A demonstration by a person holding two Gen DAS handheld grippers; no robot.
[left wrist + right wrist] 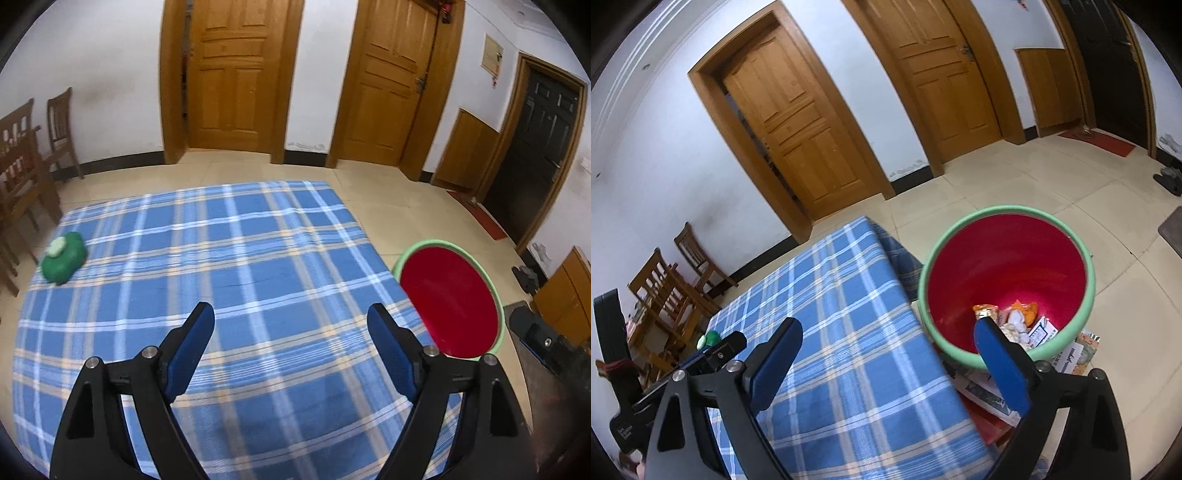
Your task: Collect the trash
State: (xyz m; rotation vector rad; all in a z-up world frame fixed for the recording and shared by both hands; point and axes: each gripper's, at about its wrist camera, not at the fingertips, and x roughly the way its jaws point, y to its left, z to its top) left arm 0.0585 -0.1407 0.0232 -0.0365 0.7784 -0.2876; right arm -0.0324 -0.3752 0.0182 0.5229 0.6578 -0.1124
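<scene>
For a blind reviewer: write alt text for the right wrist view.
The open, empty right gripper hangs over the edge of a table under a blue plaid cloth, beside a red bucket with a green rim that holds snack wrappers. Behind are wooden doors, chairs and a tiled floor.

Your table [258, 258] sits in front of two doors [231, 74]. The container [63, 258] is on its far left, the bucket [1004, 221] stands off its right edge with wrappers [1021, 319] inside, and chairs [22, 166] are left.
</scene>
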